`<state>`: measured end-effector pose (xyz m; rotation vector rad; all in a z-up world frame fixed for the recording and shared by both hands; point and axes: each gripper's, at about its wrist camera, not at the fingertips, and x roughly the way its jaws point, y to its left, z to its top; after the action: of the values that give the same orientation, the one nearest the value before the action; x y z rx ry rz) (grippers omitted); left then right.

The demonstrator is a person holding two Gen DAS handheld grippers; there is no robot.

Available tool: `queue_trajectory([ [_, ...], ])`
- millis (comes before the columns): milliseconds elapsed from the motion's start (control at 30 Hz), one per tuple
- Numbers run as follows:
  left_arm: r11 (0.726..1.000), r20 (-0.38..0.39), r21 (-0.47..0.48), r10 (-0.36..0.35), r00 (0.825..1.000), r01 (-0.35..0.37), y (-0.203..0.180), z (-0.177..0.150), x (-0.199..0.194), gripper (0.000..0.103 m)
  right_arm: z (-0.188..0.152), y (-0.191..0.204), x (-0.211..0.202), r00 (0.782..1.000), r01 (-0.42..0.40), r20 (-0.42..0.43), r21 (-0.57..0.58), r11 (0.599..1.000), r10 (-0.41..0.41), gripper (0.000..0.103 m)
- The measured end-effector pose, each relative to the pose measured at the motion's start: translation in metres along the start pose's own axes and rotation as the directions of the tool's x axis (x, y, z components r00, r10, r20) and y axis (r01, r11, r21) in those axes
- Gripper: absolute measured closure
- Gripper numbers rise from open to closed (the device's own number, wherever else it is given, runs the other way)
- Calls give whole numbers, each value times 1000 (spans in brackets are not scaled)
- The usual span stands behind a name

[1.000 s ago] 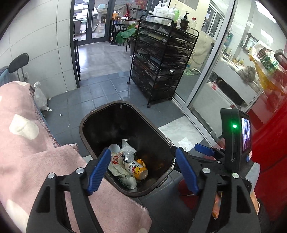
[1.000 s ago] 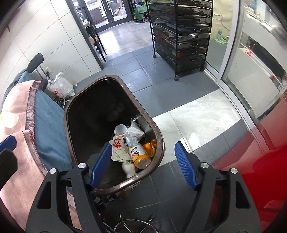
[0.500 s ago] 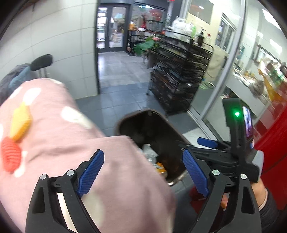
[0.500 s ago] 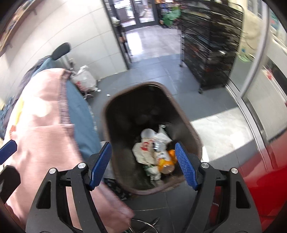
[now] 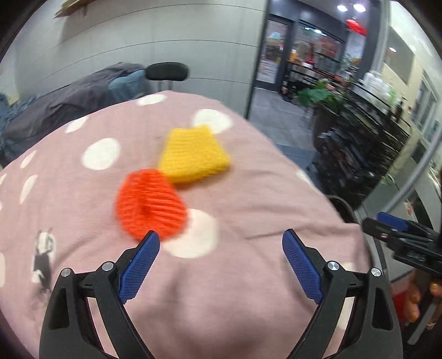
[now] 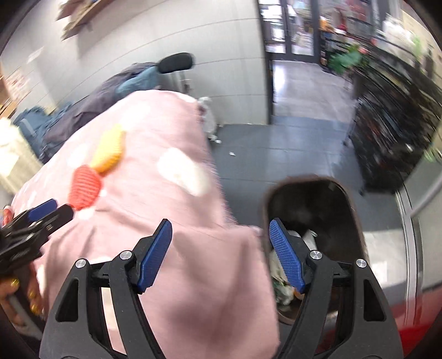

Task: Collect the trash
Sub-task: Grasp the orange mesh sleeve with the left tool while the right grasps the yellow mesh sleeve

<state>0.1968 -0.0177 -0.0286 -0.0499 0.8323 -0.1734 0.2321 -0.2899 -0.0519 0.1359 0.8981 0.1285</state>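
Pale panelled wall [image 5: 138,49] behind, wooden shelf [image 6: 80,13] high up top-left. Dark grey tile floor [image 6: 276,154], w/ a lighter marble strip [image 6: 386,256] at right. Glass doors [image 6: 290,27] at back, ceiling spots [image 5: 350,7] lit beyond. Black wire rack [image 5: 359,143] right side, green plant [image 5: 317,95] just beside it. Black headrest [image 5: 167,71] by the wall.

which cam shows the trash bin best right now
The right wrist view: the trash bin shows its open rim, dark inside and some litter behind the open right tool. In the left wrist view the pink blanket hides nearly all of it.
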Motion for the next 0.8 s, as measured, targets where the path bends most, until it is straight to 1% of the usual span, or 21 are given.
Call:
queue_trajectory([
  [100, 997, -19, -46, 54, 998, -54, 31, 5, 8, 15, 15, 26, 3, 999, -44, -2, -45, 998, 44, 30],
  [200, 995, -61, -71, 65, 996, -69, 54, 11, 20, 17, 29, 52, 8, 998, -59, 0, -109, 992, 59, 30],
  [267, 995, -82, -60, 68, 994, -73, 56, 16, 30, 18, 36, 71, 12, 998, -69, -1, -150, 986, 70, 30],
  [333, 996, -131, -24, 78, 988, -81, 58, 20, 45, 18, 44, 87, 18, 996, -84, -10, -184, 979, 83, 30],
  [400, 996, -166, -10, 88, 982, -91, 63, 23, 59, 29, 51, 102, 26, 996, -91, -26, -208, 974, 88, 30],
  [433, 996, -184, -15, 80, 980, -84, 65, 23, 64, 33, 51, 111, 28, 995, -96, -34, -223, 970, 91, 30],
  [500, 998, -203, -37, 40, 978, -48, 68, 22, 66, 55, 57, 127, 36, 995, -101, -45, -260, 960, 92, 30],
  [533, 998, -198, -37, 33, 980, -41, 69, 21, 63, 58, 60, 134, 39, 995, -101, -50, -277, 955, 90, 30],
  [567, 998, -187, -31, 39, 982, -46, 70, 20, 60, 64, 62, 142, 43, 995, -100, -55, -296, 950, 88, 30],
  [600, 998, -170, -26, 52, 984, -57, 71, 19, 55, 67, 65, 151, 48, 994, -101, -62, -316, 943, 86, 30],
  [667, 997, -132, -37, 58, 990, -63, 75, 17, 44, 69, 69, 165, 60, 994, -104, -80, -356, 929, 81, 30],
  [733, 996, -102, -64, 52, 993, -59, 81, 18, 35, 69, 74, 179, 74, 994, -93, -96, -385, 918, 60, 30],
  [800, 994, -69, -86, 62, 996, -68, 88, 18, 24, 69, 79, 190, 91, 991, -88, -125, -412, 907, 39, 31],
])
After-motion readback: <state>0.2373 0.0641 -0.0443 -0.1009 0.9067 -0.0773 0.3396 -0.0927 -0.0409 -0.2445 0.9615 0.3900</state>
